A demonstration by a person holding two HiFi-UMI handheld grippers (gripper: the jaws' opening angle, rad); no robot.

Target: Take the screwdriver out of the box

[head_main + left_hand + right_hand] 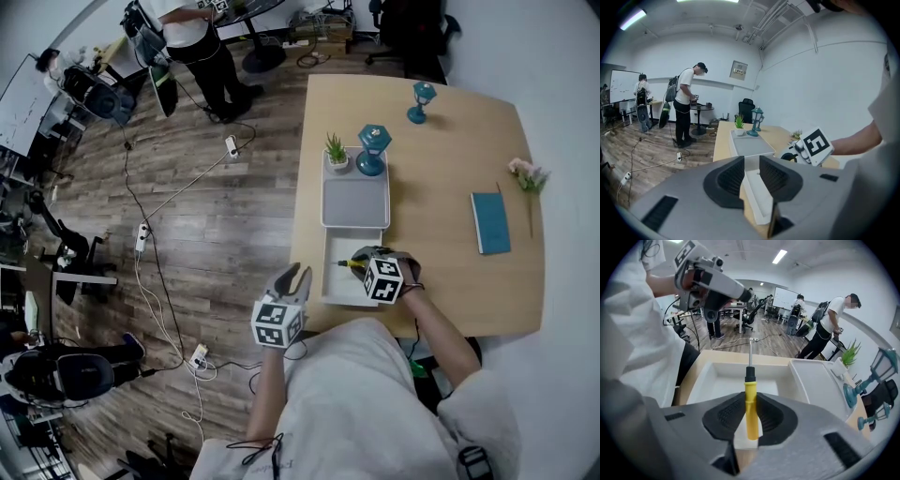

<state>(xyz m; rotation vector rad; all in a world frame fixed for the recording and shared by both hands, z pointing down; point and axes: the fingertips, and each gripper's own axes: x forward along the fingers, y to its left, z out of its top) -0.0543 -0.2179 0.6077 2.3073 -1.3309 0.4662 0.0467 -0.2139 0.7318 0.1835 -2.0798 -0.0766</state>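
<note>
A yellow-handled screwdriver (751,408) with a black collar and steel shaft is clamped between the pads of my right gripper (750,420). It hangs above the open white box (710,380), shaft pointing away from the camera. In the head view the right gripper (359,259) is over the box (330,281) at the table's near edge, and the screwdriver (349,263) shows as a small yellow tip. My left gripper (292,278) hovers off the table's left edge, beside the box. Its jaws (751,176) stand apart with nothing between them.
The box's lid (354,199) lies just beyond the box, with a small potted plant (336,150) and a teal lantern (373,148) at its far end. A second lantern (421,101), a teal book (490,222) and flowers (528,174) sit further right. Cables and people occupy the floor at left.
</note>
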